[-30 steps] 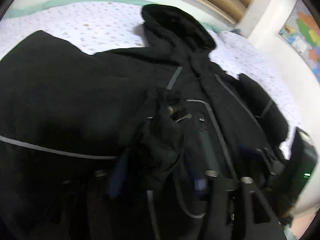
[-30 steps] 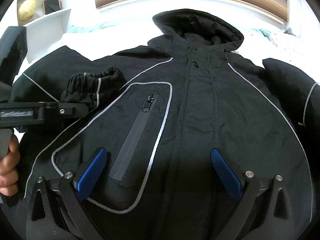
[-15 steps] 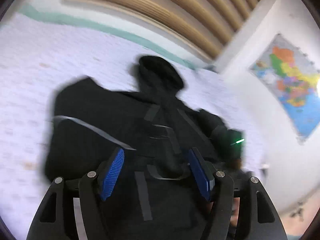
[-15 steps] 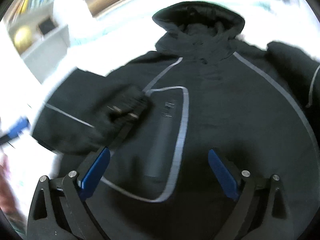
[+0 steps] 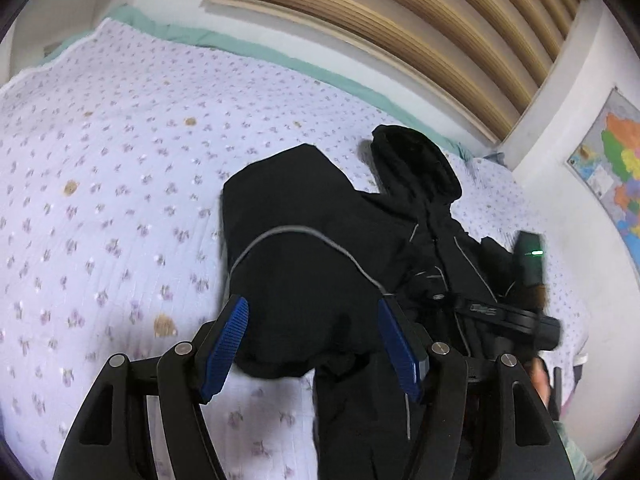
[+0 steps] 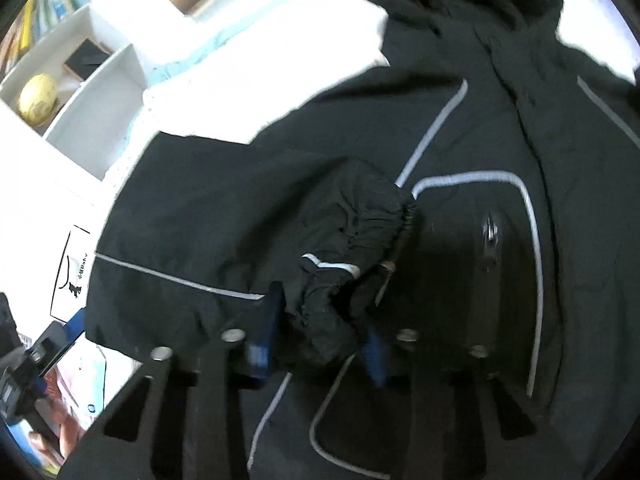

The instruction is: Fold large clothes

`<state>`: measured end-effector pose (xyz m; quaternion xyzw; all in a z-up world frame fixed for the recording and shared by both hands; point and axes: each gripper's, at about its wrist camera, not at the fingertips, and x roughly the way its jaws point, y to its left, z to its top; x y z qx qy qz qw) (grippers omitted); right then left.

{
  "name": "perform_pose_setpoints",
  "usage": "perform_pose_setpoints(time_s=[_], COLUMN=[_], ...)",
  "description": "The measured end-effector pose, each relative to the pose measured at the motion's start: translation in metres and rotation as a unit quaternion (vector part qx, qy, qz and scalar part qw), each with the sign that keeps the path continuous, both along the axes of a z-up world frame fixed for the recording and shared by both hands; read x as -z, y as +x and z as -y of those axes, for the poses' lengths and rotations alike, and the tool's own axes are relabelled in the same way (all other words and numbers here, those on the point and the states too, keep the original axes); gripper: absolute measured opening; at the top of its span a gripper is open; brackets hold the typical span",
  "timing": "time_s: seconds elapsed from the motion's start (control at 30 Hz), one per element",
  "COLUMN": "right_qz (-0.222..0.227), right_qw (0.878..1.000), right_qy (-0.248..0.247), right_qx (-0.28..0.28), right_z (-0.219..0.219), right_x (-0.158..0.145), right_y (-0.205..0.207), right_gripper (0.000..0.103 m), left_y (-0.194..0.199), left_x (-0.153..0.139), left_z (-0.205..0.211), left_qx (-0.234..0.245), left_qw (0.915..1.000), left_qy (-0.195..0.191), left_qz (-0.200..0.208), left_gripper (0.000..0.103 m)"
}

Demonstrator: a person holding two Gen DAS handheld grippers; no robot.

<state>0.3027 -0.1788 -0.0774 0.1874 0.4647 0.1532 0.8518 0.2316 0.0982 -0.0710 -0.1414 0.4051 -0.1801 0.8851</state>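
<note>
A black hooded jacket [image 5: 320, 264] with grey piping lies front up on the bed, hood [image 5: 416, 164] towards the headboard. One sleeve is folded in over the chest, and its gathered cuff [image 6: 360, 224] rests beside the zip pocket [image 6: 488, 236]. My left gripper [image 5: 314, 320] is open above the folded sleeve, with the fingers apart from the cloth. The jaws of my right gripper [image 6: 320, 320] are closing, and their blue pads [image 6: 262, 336] press on the bunched cuff. In the left wrist view the right gripper's body [image 5: 504, 316] reaches over the jacket.
The bed sheet [image 5: 120, 200] is pale with small flowers. A slatted wooden headboard [image 5: 400, 20] and a wall map [image 5: 616, 160] lie beyond. A white shelf [image 6: 92, 92] with a yellow ball [image 6: 38, 96] stands to the left, and a white bag [image 6: 72, 276] sits near the bed's edge.
My left gripper let go of the sleeve cuff and drew back and up from the jacket. My right gripper swung left over the cuff and narrowed its wide jaws onto it.
</note>
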Motion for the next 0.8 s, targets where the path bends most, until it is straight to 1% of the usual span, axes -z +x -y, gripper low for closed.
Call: perform_pose_setpoints(time_s=[0.03, 0.1, 0.2, 0.23, 0.27, 0.33, 0.43, 0.5, 0.53, 0.6, 0.67, 0.7, 0.73, 0.8], right_qz=[0.014, 0.063, 0.103, 0.115, 0.123, 0.13, 0.125, 0.113, 0.106, 0.084, 0.066, 0.052, 0.047, 0.033], right_qw=[1.0, 0.997, 0.99, 0.986, 0.982, 0.973, 0.957, 0.946, 0.943, 0.939, 0.939, 0.941, 0.942, 0.946], right_qy=[-0.01, -0.047, -0.083, -0.106, -0.127, -0.166, -0.231, -0.271, -0.284, -0.305, -0.311, -0.312, -0.311, -0.308], right_qx=[0.002, 0.019, 0.048, 0.062, 0.072, 0.091, 0.125, 0.138, 0.14, 0.137, 0.13, 0.123, 0.118, 0.096], right_z=[0.003, 0.021, 0.059, 0.076, 0.09, 0.113, 0.147, 0.163, 0.174, 0.19, 0.199, 0.202, 0.2, 0.201], right_x=[-0.008, -0.039, -0.075, -0.088, -0.098, -0.108, -0.118, -0.116, -0.112, -0.095, -0.075, -0.059, -0.049, -0.023], right_y=[-0.004, -0.017, -0.031, -0.036, -0.04, -0.043, -0.042, -0.044, -0.041, -0.038, -0.031, -0.028, -0.029, -0.024], right_gripper=[0.036, 0.035, 0.035, 0.035, 0.035, 0.035, 0.035, 0.035, 0.035, 0.035, 0.035, 0.035, 0.035, 0.035], left_y=[0.003, 0.008, 0.017, 0.018, 0.021, 0.027, 0.04, 0.048, 0.051, 0.059, 0.066, 0.071, 0.075, 0.079], left_x=[0.0, -0.009, -0.015, -0.018, -0.021, -0.022, -0.014, -0.004, 0.001, 0.019, 0.04, 0.054, 0.069, 0.086], left_z=[0.0, 0.012, 0.035, 0.044, 0.056, 0.076, 0.114, 0.133, 0.14, 0.157, 0.168, 0.172, 0.174, 0.176], left_qx=[0.001, 0.011, 0.031, 0.038, 0.05, 0.068, 0.094, 0.105, 0.107, 0.119, 0.126, 0.124, 0.121, 0.118], left_qw=[1.0, 0.9999, 0.9993, 0.999, 0.9984, 0.9974, 0.9954, 0.9941, 0.9937, 0.9917, 0.9894, 0.9881, 0.9868, 0.985], left_qy=[0.003, 0.003, 0.004, 0.005, 0.005, 0.004, 0.015, 0.027, 0.033, 0.046, 0.057, 0.066, 0.078, 0.094], left_qz=[0.002, 0.011, 0.021, 0.024, 0.025, 0.022, 0.01, -0.001, -0.005, -0.021, -0.044, -0.061, -0.075, -0.085], left_gripper=[0.068, 0.068, 0.068, 0.068, 0.068, 0.068, 0.068, 0.068, 0.068, 0.068, 0.068, 0.068, 0.068, 0.068])
